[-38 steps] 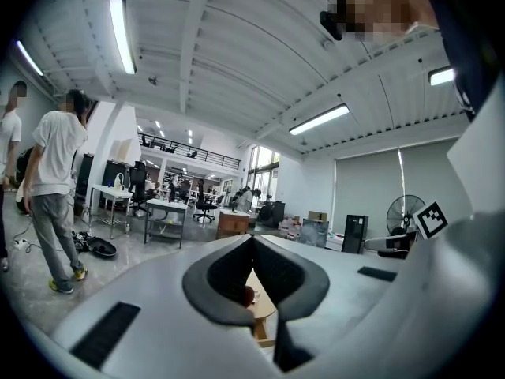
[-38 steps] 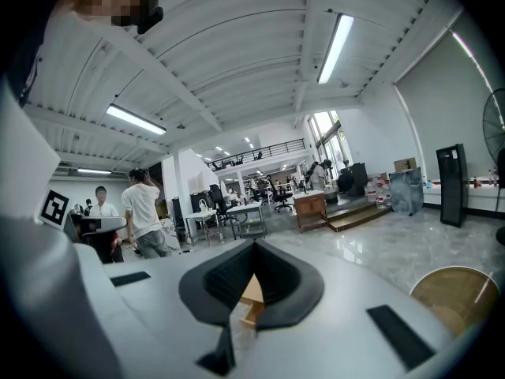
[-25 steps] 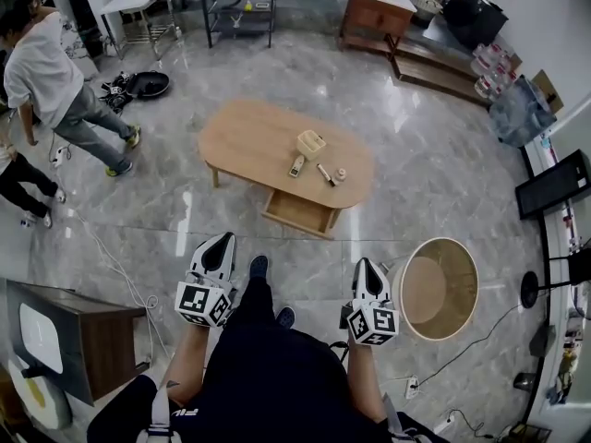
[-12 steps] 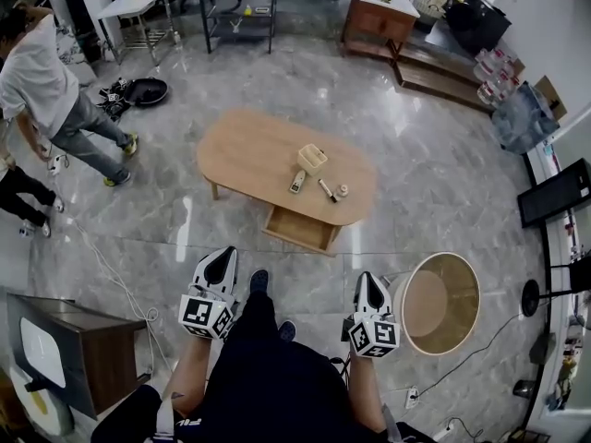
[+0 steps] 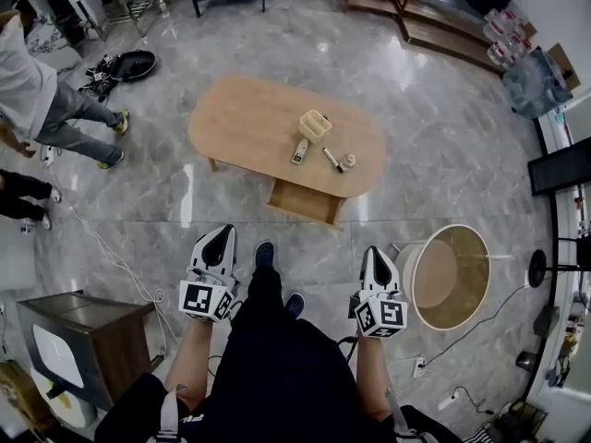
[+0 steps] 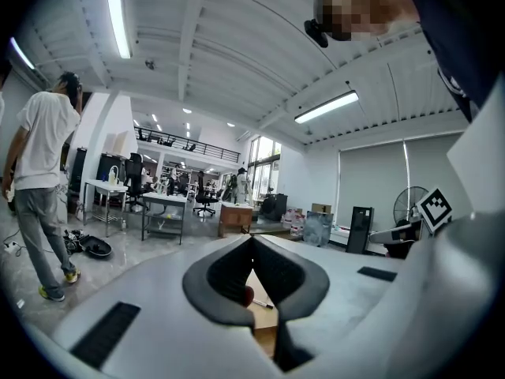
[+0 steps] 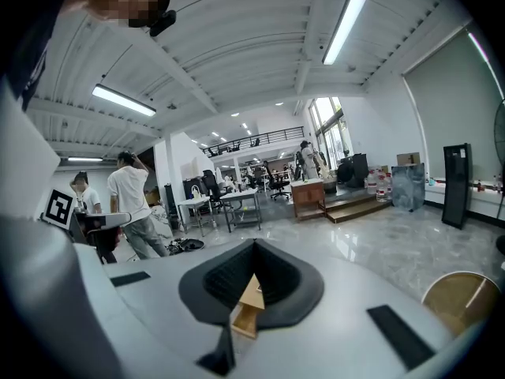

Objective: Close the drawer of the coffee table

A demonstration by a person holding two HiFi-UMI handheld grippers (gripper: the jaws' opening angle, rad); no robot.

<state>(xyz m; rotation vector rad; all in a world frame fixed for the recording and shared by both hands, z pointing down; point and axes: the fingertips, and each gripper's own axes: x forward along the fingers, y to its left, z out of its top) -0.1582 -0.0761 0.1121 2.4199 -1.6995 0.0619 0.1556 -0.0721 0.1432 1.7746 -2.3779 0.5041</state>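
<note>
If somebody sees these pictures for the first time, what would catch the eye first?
The oval wooden coffee table in the middle of the marble floor, with its drawer pulled open on its near side. Next, the left gripper and right gripper low in the foreground, both shut and empty, well short of the table. A round white-rimmed container stands on the floor at the right.

Left tool (image 6: 252,245) jaws together; coffee table (image 6: 263,298) seen thru gap below tips; person (image 6: 43,172) stands far L.
</note>
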